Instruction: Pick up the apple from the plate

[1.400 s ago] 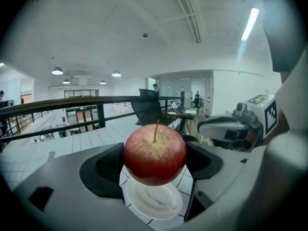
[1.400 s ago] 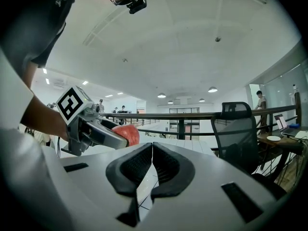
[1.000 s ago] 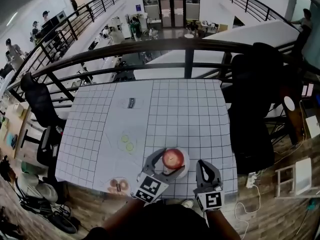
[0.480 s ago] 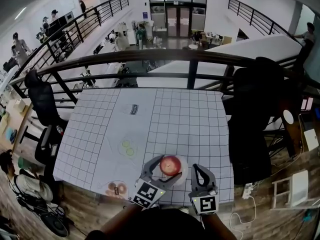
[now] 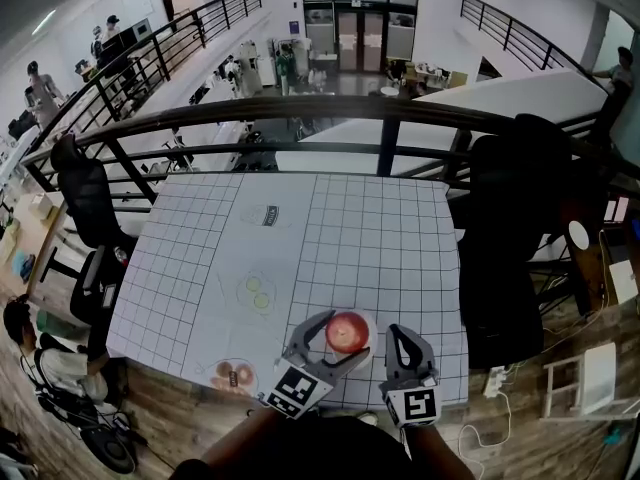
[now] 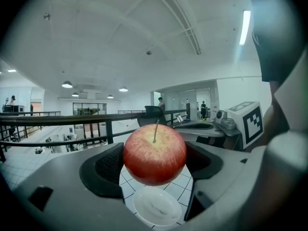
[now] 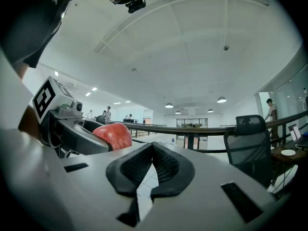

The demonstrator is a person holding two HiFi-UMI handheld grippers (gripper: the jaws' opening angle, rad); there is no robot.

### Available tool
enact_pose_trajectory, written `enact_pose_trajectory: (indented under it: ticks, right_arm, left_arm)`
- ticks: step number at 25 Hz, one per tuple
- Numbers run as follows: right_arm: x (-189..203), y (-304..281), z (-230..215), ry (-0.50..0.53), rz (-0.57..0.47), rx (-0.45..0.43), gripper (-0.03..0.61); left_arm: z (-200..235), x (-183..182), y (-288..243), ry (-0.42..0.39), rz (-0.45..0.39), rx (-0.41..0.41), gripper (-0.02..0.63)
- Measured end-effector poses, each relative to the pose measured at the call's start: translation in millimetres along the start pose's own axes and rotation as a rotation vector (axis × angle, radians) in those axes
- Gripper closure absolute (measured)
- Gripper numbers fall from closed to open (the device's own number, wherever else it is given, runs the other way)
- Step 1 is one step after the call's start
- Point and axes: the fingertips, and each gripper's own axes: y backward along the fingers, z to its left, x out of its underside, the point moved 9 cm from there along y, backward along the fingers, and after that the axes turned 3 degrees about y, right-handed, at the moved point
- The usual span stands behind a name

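A red apple [image 6: 155, 153] with its stem up is held between the black pads of my left gripper [image 6: 155, 161], which is shut on it. The apple hangs just above a small white plate [image 6: 156, 207] on the gridded table. In the head view the apple [image 5: 347, 332] sits over the plate [image 5: 369, 340] near the table's front edge, with the left gripper [image 5: 330, 342] around it. My right gripper [image 5: 401, 340] is just to the right, shut with nothing in it. Its pads meet in the right gripper view [image 7: 153, 165], where the apple [image 7: 113, 135] shows to the left.
The white gridded table [image 5: 380, 238] also carries a clear dish with green slices [image 5: 256, 291], a plate with brown rings [image 5: 234, 373] at the front left edge, and a small dark label [image 5: 271, 214]. A black railing [image 5: 385, 113] runs behind, and dark chairs [image 5: 505, 218] stand at the right.
The left gripper stays shut on the apple over the plate, and the right gripper stays beside it. The head view has shifted slightly.
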Motion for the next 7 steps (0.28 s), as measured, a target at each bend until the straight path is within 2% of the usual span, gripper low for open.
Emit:
enact_pose_trajectory:
  ticks: [3, 7]
  right_arm:
    - [4.1, -0.1, -2.9, -0.009, 0.019, -0.006, 0.555]
    - [-1.2, -8.5, -3.1, -0.038, -0.030, -0.006, 0.555]
  left_arm:
    - [1.0, 1.6, 0.0, -0.003, 0.002, -0.003, 0.216]
    - [2.8, 3.0, -2.6, -0.006, -0.003, -0.006, 0.216]
